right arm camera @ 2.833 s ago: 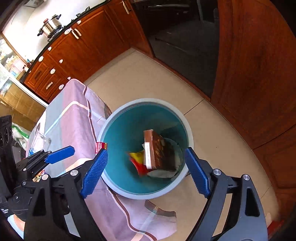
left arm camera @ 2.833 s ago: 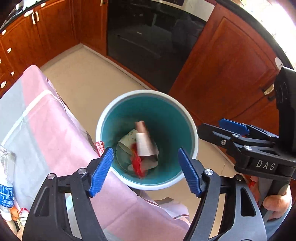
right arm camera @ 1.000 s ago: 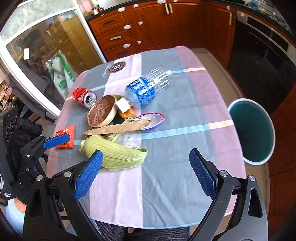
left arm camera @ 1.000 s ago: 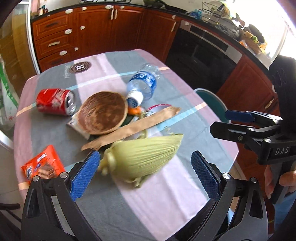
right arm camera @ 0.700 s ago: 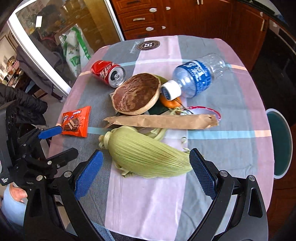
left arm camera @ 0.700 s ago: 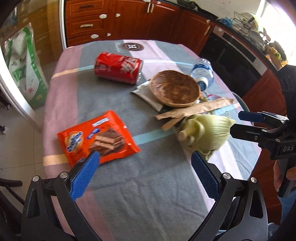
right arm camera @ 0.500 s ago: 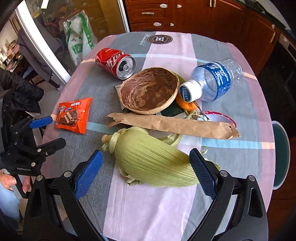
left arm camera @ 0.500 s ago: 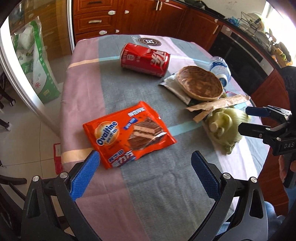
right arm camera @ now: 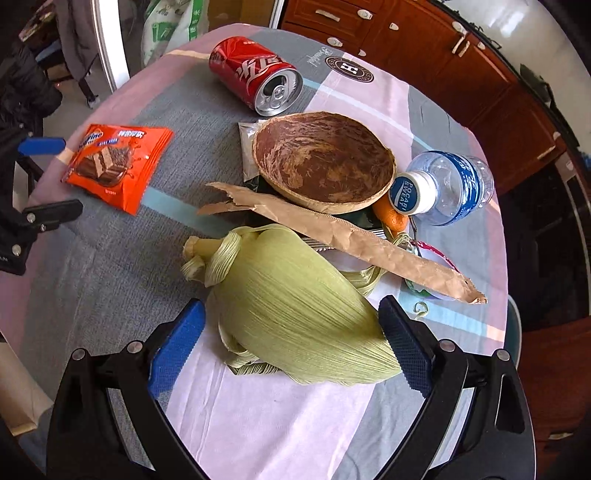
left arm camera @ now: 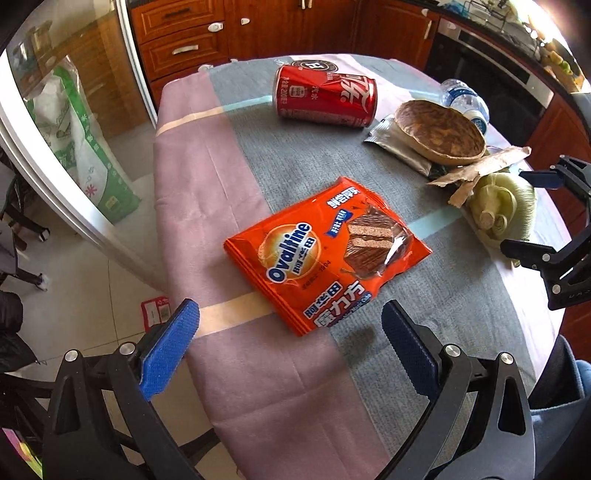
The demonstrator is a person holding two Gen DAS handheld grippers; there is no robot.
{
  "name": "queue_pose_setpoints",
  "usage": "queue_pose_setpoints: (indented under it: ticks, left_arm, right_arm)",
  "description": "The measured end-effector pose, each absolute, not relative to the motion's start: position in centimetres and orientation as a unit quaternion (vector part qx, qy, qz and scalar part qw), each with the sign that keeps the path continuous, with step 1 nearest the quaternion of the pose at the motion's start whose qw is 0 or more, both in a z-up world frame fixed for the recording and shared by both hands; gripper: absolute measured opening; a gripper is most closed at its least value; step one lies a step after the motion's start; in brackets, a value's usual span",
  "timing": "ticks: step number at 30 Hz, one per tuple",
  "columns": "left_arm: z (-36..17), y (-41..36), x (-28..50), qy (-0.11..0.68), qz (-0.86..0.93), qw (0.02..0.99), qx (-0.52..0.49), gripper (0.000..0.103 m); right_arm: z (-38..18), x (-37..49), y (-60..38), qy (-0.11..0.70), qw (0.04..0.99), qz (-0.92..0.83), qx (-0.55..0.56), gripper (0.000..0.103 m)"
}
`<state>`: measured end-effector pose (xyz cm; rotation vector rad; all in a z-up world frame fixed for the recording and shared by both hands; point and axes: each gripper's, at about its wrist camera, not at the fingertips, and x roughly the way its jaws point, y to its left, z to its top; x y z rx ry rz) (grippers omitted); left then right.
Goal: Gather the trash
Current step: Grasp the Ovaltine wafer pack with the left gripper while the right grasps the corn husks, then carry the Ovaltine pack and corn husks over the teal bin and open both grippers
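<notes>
An orange Ovaltine wrapper (left arm camera: 325, 254) lies flat on the striped tablecloth, just ahead of my left gripper (left arm camera: 291, 350), which is open and empty. A pale green corn husk (right arm camera: 295, 314) lies in front of my right gripper (right arm camera: 291, 347), also open, with the husk's wide end reaching between its blue pads. Behind the husk lie a torn brown paper sleeve (right arm camera: 343, 236), a brown bowl (right arm camera: 325, 162), a red soda can (right arm camera: 255, 79) on its side and a plastic bottle (right arm camera: 443, 188). The wrapper (right arm camera: 118, 162) sits at the left in the right wrist view.
The round table (left arm camera: 207, 162) ends close to my left gripper; tiled floor (left arm camera: 92, 295) and a glass door frame (left arm camera: 48, 177) lie to the left. The teal bin's rim (right arm camera: 514, 332) peeks past the table's right edge. Wooden cabinets (left arm camera: 207, 33) and an oven (left arm camera: 480, 55) stand behind.
Both grippers left the bin and swung over the table. The left has closed in on the orange wrapper, the right on the corn husk. Both stayed open.
</notes>
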<state>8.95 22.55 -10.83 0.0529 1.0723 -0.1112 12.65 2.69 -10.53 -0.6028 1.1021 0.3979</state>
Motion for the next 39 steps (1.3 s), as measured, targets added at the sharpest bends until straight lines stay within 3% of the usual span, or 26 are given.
queue_pose_setpoints:
  ticks: [3,4,6,9,10,11,13,17,28,30,32,34,39]
  left_arm:
    - [-10.5,23.2,9.0,0.503,-0.048,0.863,0.024,0.099]
    - [-10.4,23.3,9.2,0.501,-0.048,0.864,0.02,0.099]
    - [-10.3,23.3,9.4,0.495,-0.051,0.867,0.015,0.098]
    - [-10.3,22.8,9.8,0.496,-0.059,0.866,0.016,0.074]
    - [-10.3,22.5,9.8,0.497,-0.062,0.865,0.018,0.06]
    - [-10.3,22.2,9.8,0.499,-0.065,0.864,0.02,0.044]
    - [-10.2,21.8,9.7,0.497,-0.064,0.865,0.025,0.027]
    - [-9.6,21.4,9.3,0.496,-0.063,0.866,0.01,0.008]
    - [-8.2,18.0,7.1,0.497,-0.096,0.862,0.016,0.01]
    - [-8.6,17.2,7.0,0.499,-0.095,0.861,0.022,0.015]
    - [-9.0,16.6,6.9,0.498,-0.09,0.862,0.031,0.038]
    - [-9.2,16.1,6.9,0.491,-0.082,0.866,0.04,0.051]
    - [-9.7,15.3,7.8,0.482,-0.08,0.872,0.042,0.056]
  right_arm:
    - [-10.6,12.3,2.8,0.501,0.795,0.187,-0.286,0.087]
    - [-10.5,12.3,2.7,0.5,0.797,0.187,-0.283,0.074]
    - [-10.2,12.1,2.6,0.506,0.795,0.195,-0.27,0.063]
    - [-10.0,11.7,2.6,0.514,0.791,0.211,-0.257,0.046]
    - [-10.0,11.5,2.7,0.516,0.79,0.214,-0.253,0.041]
    - [-9.9,11.3,2.6,0.518,0.789,0.217,-0.247,0.04]
    - [-9.6,11.0,2.3,0.523,0.79,0.224,-0.229,0.038]
    - [-8.4,11.5,1.0,0.533,0.795,0.234,-0.171,0.035]
    - [-5.0,11.7,-2.9,0.537,0.798,0.273,-0.031,0.027]
    - [-4.7,11.3,-3.5,0.534,0.8,0.272,-0.026,0.027]
    - [-4.6,10.9,-4.1,0.531,0.803,0.269,-0.023,0.027]
    - [-4.8,10.8,-4.5,0.532,0.804,0.265,-0.023,0.027]
    - [-5.4,10.6,-5.2,0.537,0.803,0.258,-0.021,0.027]
